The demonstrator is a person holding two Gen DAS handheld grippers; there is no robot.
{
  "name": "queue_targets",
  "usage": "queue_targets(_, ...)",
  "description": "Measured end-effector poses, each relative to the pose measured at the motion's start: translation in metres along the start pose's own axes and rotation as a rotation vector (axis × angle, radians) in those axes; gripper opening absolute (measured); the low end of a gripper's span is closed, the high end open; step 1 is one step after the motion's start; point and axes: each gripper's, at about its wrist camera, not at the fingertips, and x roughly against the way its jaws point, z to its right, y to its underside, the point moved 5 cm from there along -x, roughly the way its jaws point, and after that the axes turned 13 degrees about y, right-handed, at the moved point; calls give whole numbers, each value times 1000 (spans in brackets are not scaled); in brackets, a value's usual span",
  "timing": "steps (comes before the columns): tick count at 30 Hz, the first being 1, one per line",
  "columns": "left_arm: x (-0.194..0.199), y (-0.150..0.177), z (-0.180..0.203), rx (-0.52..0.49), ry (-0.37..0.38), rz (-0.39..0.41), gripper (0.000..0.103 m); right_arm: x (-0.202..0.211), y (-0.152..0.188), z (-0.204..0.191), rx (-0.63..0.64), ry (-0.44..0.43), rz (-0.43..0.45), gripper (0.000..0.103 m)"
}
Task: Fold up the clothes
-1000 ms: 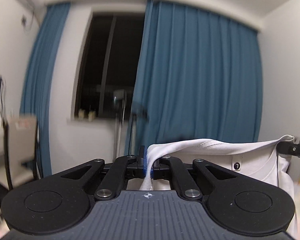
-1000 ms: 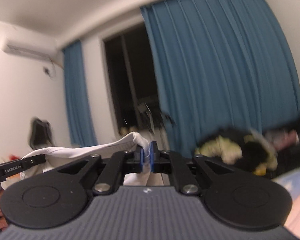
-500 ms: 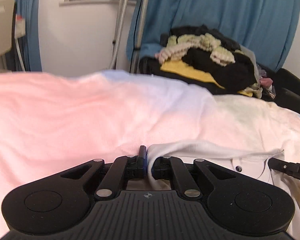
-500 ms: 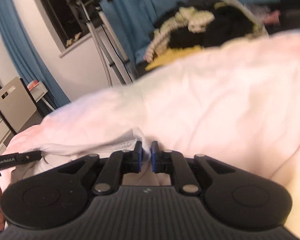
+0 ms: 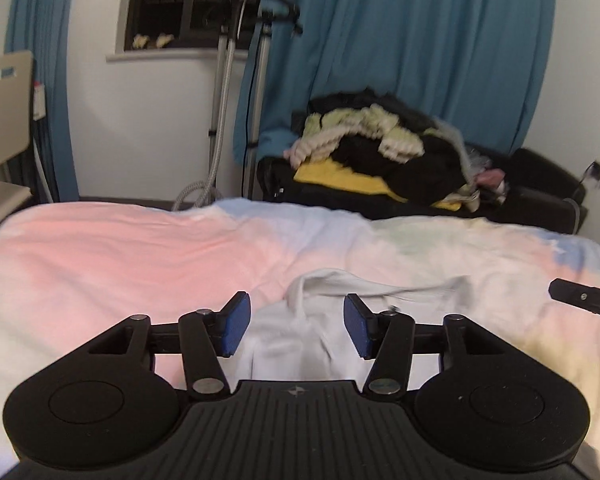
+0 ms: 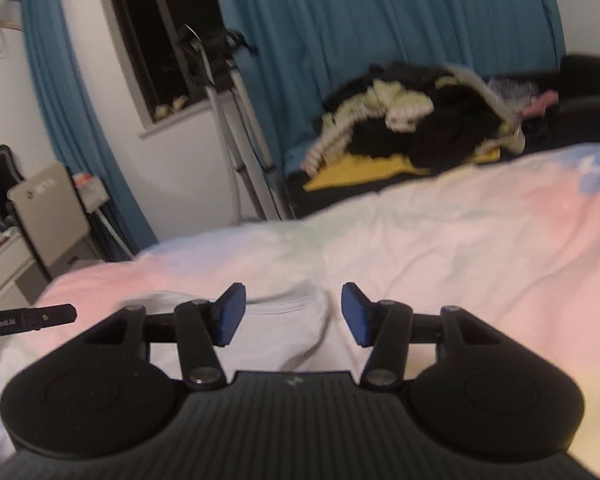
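Both pairs of tongs stand wide, with nothing between their blue pads: the left tongs (image 5: 297,328) and the right tongs (image 6: 293,315) each hover low over the bed (image 5: 100,248), and the white garment (image 5: 300,320) lies loose on the pastel cover just under and ahead of them. In the left wrist view the cloth shows directly between and beyond the spread fingers, its upper edge running away to the right of the left tongs toward the tip of the other tool at the frame's right side; in the right wrist view the same cloth sits between and to the left of the right tongs, with its rounded corner just ahead of the gap. So the garment's long upper edge seems to run sideways from one pair of tongs to the other, with one end near each, and neither hand is clearly the nearer. How much of it is already doubled over is hidden beneath the tool bodies, so this could be cloth just spread flat or cloth laid down after a fold. Any next grip turns on that sideways edge: each pair would need to come down on its own end of it. A pile of dark and yellow clothes (image 5: 380,152) lies well beyond the bed
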Motion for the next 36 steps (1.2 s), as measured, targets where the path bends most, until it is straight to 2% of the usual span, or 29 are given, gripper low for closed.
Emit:
queue_targets(3, 59, 19, 18, 12, 14, 43, 58, 56, 5, -6, 3, -27, 38, 54)
queue_targets(9, 160, 75, 53, 34, 9, 125, 61, 119, 41, -14, 14, -50, 45, 54)
queue_targets(16, 220, 127, 63, 85, 2, 137, 64, 191, 84, -24, 27, -77, 54, 58)
queue_targets(22, 214, 144, 50, 139, -38, 115, 66, 253, 120, -32, 38, -100, 62, 58)
queue_targets(25, 205, 146, 30, 242, -54, 109, 67, 285, 139, -36, 43, -111, 66, 58)
queue_targets(27, 197, 146, 13, 318, -69, 104, 69, 283, 143, -35, 35, -111, 48, 60)
queue_targets(31, 159, 136, -35, 407, -164, 65, 69, 269, 150, -31, 7, -109, 1, 61)
queue_targets(36, 117, 135, -80, 448, -202, 40, 68, 237, 153, -26, -41, -99, -43, 61)
